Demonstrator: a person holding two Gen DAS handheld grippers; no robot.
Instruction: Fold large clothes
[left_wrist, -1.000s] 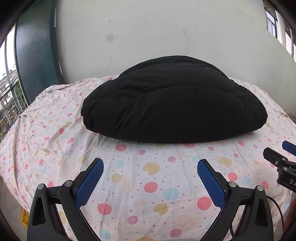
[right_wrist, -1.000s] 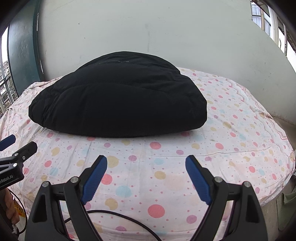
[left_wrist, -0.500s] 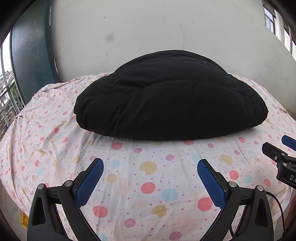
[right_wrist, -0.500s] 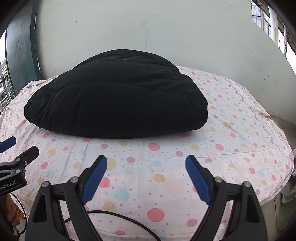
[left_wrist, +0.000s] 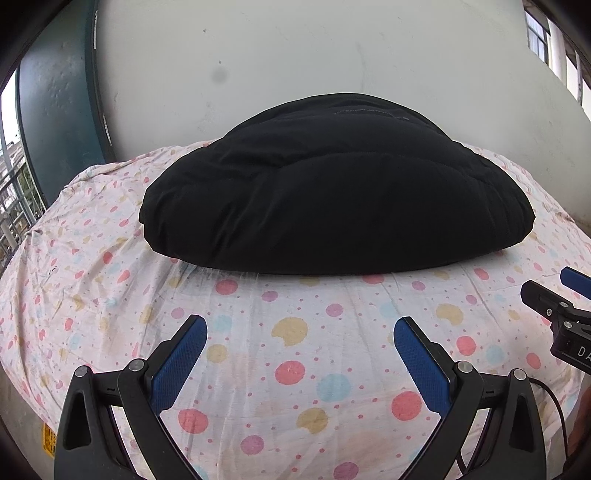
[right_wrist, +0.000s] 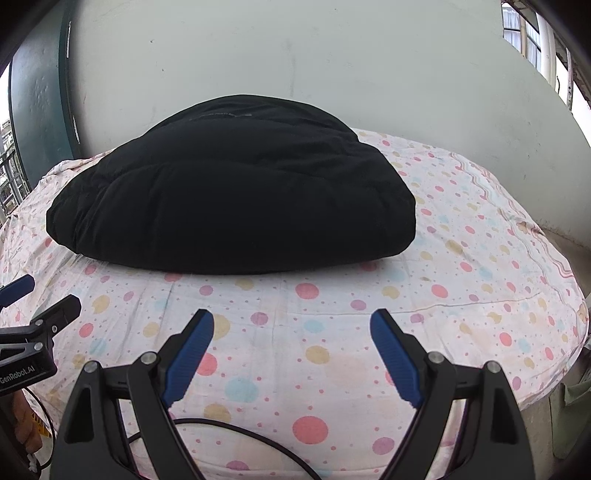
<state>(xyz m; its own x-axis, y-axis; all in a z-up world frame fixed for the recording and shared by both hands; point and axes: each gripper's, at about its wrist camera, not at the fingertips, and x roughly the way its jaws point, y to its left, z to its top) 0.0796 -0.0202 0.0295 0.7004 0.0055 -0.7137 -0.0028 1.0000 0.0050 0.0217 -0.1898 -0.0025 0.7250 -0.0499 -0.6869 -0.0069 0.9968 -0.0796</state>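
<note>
1. The bed (left_wrist: 92, 280), covered by a white sheet printed with pink, yellow and blue dots, fills the lower part of both wrist views. Behind it stands a pale wall (left_wrist: 295, 66), and to the left of the bed is a dark teal door frame (left_wrist: 55, 110).

2. The black garment (left_wrist: 332, 199) lies on the bed as a thick, rounded, folded bundle, toward the wall side of the sheet. Its near edge rests flat on the dotted fabric. In the right wrist view the black garment (right_wrist: 229, 192) sits left of centre, with more bare sheet to its right than to its left.

3. The left tool (left_wrist: 300, 360) hovers over the near part of the bed, well short of the garment. Its blue-padded jaws stand wide apart, with only dotted sheet between them. It grips nothing.

4. The right tool (right_wrist: 291, 354) hovers likewise over the near part of the bed, apart from the garment. Its jaws are spread wide and hold nothing.

5. Each tool shows at the edge of the other's view, so they sit side by side on the near side of the garment.

6. A thin black cable (right_wrist: 236, 432) curves over the bed's near edge, below the right tool.
</note>
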